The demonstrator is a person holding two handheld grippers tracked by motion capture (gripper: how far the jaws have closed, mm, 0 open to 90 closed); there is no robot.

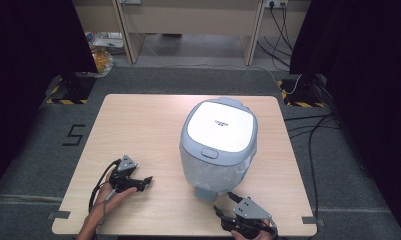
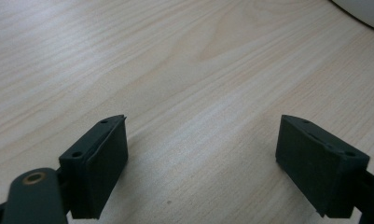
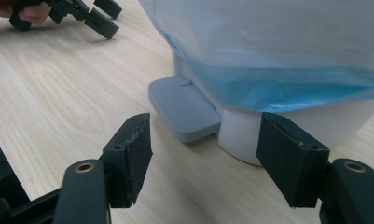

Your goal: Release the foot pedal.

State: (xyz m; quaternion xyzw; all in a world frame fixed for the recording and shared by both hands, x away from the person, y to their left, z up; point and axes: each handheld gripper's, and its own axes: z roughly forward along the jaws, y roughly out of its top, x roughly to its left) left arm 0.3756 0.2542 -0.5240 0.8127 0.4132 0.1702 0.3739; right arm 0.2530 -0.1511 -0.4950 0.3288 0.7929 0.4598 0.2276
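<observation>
Right gripper (image 1: 227, 203): at 5 o'clock on the table (image 1: 138, 120), nearest the high camera, held in the person's right hand; jaws spread wide, nothing between them. Seen in its own view (image 3: 201, 154), the two black jaws frame the foot of the bin, not touching it

Left gripper (image 1: 144, 182): at 7 o'clock, held in the person's left hand, resting low over bare wood; jaws likewise spread and empty (image 2: 201, 161). Also seen far off at 11 o'clock in the right gripper view (image 3: 89, 16)

Pedal bin (image 1: 219, 145): standing right of centre on the table, grey-white body, lid (image 1: 220, 127) down and closed, a small push tab at its front edge

Bin liner (image 3: 273, 51): translucent blue plastic, folded over the rim and hanging down the outside of the body

Foot pedal (image 3: 184, 107): grey ribbed plate sticking out at the base toward 6 o'clock, lying just ahead of the right gripper's jaws, near but apart

Step in hand, as judged: approach to the bin, with the right gripper lined up on the pedal and nothing yet pressed or gripped

Next move, as judged: bring the right gripper forward and down onto the pedal, or up to the lid, to open it; the left gripper is well apart and would have to cross toward 3 o'clock to steady the body or take the liner
</observation>
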